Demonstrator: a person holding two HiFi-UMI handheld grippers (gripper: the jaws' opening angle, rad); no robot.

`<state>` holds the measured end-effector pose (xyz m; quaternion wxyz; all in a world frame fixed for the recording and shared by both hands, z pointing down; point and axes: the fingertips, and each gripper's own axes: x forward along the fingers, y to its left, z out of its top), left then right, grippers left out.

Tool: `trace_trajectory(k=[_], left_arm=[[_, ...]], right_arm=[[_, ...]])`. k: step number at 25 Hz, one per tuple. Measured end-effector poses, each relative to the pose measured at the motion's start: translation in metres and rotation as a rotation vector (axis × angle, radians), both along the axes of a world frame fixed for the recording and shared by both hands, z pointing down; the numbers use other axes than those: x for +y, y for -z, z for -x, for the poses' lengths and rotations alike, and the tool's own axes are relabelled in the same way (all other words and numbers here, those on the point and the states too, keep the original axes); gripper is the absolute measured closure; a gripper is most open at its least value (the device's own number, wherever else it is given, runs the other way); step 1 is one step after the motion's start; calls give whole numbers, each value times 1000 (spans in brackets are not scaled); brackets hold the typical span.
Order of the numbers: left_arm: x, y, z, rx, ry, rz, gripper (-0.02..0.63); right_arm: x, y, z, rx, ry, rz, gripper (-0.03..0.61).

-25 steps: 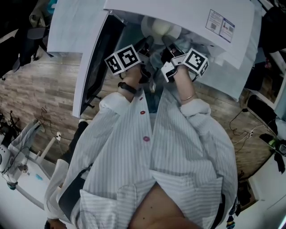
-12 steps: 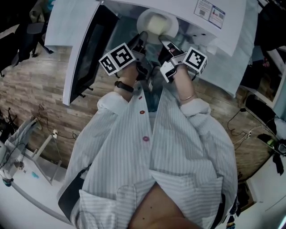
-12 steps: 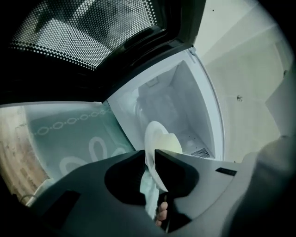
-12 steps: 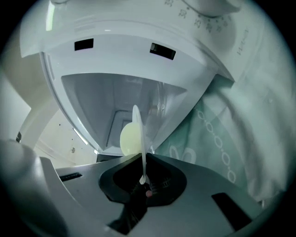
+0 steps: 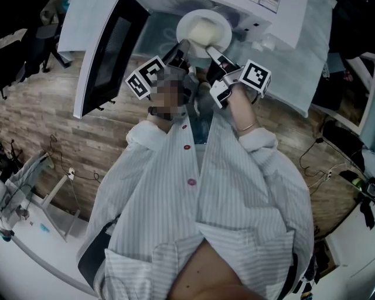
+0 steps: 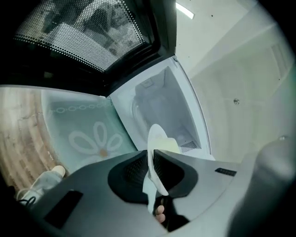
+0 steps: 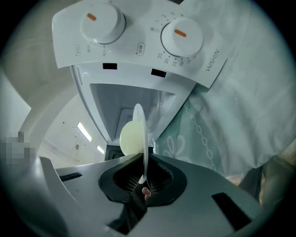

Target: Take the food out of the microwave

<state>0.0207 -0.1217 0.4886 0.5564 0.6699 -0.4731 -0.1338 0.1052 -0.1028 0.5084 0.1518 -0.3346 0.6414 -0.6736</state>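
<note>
A white plate with a pale round bun on it hangs in front of the open microwave. My left gripper grips its left rim and my right gripper its right rim. In the left gripper view the plate stands edge-on between the pads with the bun behind it. The left gripper has its jaws closing on that rim. In the right gripper view the right gripper is shut on the plate, with the bun to its left.
The microwave door swings open to the left. Its cavity lies ahead, and two white dials are on its control panel. A pale cloth with a daisy print covers the table. Wood floor and cables lie around.
The plate has come out from under the microwave's top, held by both grippers. The whole plate now shows in the head view.
</note>
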Motion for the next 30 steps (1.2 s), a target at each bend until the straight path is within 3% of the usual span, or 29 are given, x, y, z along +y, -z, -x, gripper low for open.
trace_trajectory(k=[12, 21, 30], left_arm=[[13, 12, -6, 54, -24, 14, 577], [60, 36, -37, 62, -50, -13, 578], [48, 41, -42, 83, -98, -30, 580]], right_arm=[[14, 12, -5, 33, 24, 7, 532], [61, 35, -35, 34, 12, -32, 532], [53, 40, -40, 42, -21, -56, 532]])
